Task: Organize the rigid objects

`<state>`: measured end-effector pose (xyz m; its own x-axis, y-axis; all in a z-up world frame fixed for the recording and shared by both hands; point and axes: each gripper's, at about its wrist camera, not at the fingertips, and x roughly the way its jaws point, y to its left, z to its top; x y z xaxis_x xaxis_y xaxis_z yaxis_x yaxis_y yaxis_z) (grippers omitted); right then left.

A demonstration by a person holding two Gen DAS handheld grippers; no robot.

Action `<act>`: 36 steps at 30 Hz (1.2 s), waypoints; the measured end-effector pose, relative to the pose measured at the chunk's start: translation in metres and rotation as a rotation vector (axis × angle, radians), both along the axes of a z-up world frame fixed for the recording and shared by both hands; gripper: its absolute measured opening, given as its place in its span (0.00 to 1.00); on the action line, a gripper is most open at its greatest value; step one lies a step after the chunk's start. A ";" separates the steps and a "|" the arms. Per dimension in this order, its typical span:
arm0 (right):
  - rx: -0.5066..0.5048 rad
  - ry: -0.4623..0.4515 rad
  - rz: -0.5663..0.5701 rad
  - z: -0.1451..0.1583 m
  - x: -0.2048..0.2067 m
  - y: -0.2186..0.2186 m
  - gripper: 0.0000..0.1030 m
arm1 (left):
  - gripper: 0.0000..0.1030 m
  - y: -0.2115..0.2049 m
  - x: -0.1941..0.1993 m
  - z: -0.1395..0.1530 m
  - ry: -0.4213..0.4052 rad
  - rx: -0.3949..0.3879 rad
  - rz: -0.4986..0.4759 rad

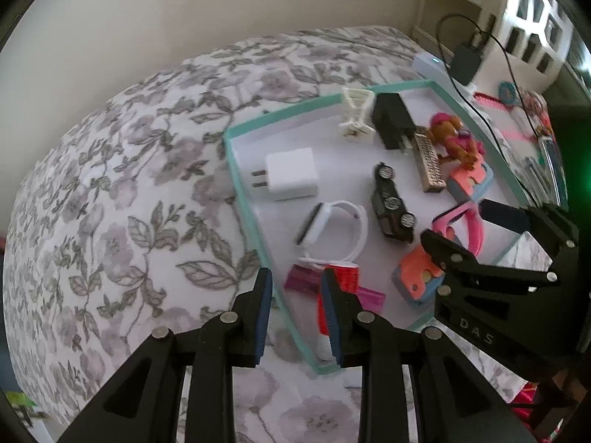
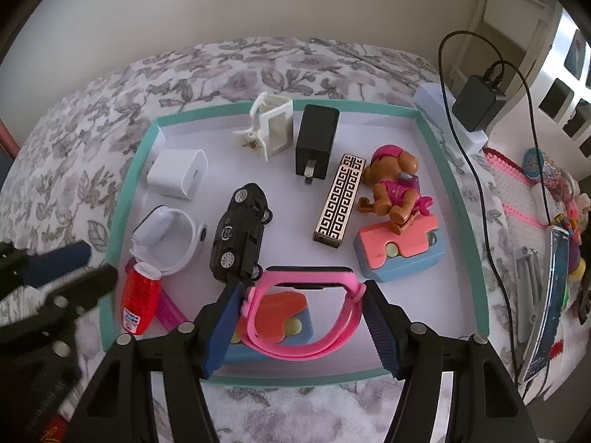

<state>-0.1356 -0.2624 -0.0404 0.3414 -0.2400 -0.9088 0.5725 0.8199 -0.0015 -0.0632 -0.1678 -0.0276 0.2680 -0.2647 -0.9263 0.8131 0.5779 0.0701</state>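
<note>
Your right tongs (image 2: pixel 301 326) bracket the pink watch (image 2: pixel 306 317), its band looped between the two blue pads (image 2: pixel 221 332); the jaws stand fairly wide, and from the wrist view I cannot tell whether the pads press on the band or have just let it go; treat it as a release and judge accordingly. The watch sits low over the teal-rimmed tray (image 2: pixel 122 199) on the bed, at the near edge, partly over a coral and blue puzzle block (image 2: pixel 291 317); open the rest of the way before you lift, so a pad does not snag the band. Your left tongs (image 1: pixel 297 306) are nearly closed and appear to hold nothing; one finger hangs just outside the tray's rim, the other just inside, beside the red bottle (image 1: pixel 341 277); keep them clear of that rim. Withdraw straight up, away from the black toy car (image 2: pixel 242 230) just behind.
</note>
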 end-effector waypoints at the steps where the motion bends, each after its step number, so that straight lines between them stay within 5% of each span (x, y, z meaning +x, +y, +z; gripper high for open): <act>1: -0.002 0.000 0.002 -0.001 0.000 0.000 0.72 | 0.28 0.003 0.004 0.000 0.000 -0.001 0.013; 9: -0.039 0.022 0.036 -0.004 0.006 0.008 0.76 | 0.47 0.031 0.035 -0.001 -0.016 -0.022 0.137; 13: -0.046 0.015 0.025 -0.004 0.005 0.008 0.91 | 0.77 0.047 0.047 0.000 -0.042 -0.035 0.193; 17: -0.048 0.002 0.014 -0.003 0.005 0.008 0.99 | 0.87 0.061 0.054 0.000 -0.088 -0.032 0.232; 24: -0.040 -0.052 -0.017 0.008 0.003 0.010 1.00 | 0.98 0.082 0.061 0.006 -0.125 -0.057 0.294; 36: -0.014 -0.131 -0.056 0.031 -0.005 0.027 1.00 | 0.98 0.102 0.050 0.024 -0.199 -0.078 0.319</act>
<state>-0.1405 -0.2357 -0.0092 0.4429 -0.2744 -0.8535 0.6134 0.7871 0.0652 -0.0132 -0.0660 -0.0038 0.5207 -0.2068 -0.8283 0.5666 0.8095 0.1541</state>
